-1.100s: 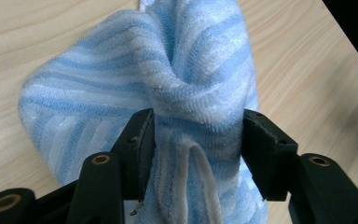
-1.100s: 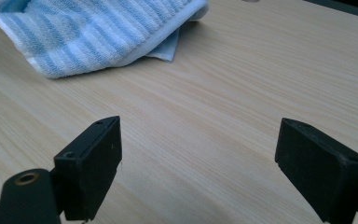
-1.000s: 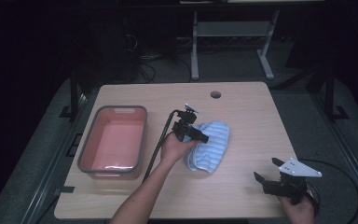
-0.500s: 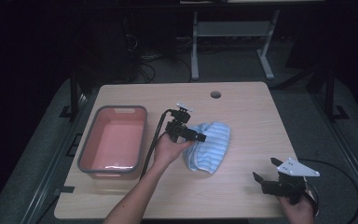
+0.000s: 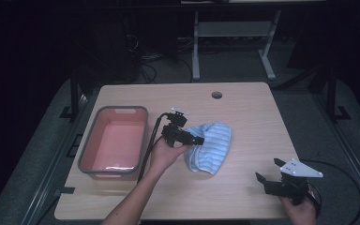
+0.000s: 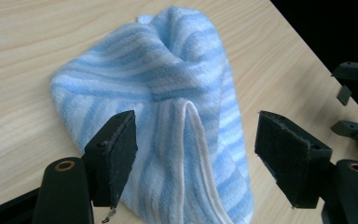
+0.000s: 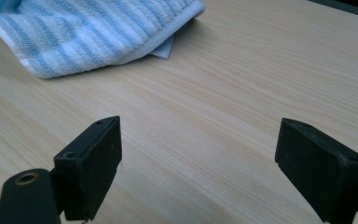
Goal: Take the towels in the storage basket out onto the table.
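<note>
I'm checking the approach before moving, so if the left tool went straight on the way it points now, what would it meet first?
Most likely the blue striped towel. The left tool is open, its jaws either side of a raised fold of the cloth just ahead. Whether they already touch it is unclear.

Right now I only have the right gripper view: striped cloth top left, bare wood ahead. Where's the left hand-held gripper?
Observer: The left hand-held gripper is at the blue striped cloth, jaws open, a raised fold between them.
Operator: Anything else on the table?
Observer: A pink bin with a grey rim, left of the cloth, apart from it.
Operator: Where does my right one sit?
Observer: The right hand-held gripper is near the table's front right corner, jaws open, well clear of the cloth.
</note>
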A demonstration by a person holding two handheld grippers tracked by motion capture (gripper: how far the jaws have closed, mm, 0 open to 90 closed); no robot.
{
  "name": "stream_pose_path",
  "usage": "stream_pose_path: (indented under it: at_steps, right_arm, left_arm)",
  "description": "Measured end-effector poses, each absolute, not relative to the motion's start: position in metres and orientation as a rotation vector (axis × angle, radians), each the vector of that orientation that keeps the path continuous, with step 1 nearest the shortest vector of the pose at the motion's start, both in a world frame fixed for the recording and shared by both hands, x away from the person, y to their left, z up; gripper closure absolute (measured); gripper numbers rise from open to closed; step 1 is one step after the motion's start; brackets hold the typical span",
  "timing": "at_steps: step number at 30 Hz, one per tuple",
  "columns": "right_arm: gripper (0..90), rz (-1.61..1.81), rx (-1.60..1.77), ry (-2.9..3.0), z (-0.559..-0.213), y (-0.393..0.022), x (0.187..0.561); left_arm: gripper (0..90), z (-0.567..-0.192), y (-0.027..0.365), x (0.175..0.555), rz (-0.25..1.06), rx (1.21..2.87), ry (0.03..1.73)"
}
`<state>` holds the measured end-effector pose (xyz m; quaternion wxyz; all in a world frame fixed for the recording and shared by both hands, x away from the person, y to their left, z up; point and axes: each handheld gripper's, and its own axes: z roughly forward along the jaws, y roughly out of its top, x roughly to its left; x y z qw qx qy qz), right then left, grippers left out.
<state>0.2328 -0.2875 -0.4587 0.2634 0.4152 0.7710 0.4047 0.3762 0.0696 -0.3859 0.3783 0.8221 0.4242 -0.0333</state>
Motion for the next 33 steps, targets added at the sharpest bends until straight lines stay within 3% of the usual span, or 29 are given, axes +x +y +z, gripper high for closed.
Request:
stream_pose_path:
  at_steps: [33]
  right_arm:
    - [14.2, 1.085, 1.133, 2.086, -0.46, -0.288, 0.233]
  left_arm:
    - [28.2, -0.394, 0.094, 0.342, -0.072, 2.075, 1.051]
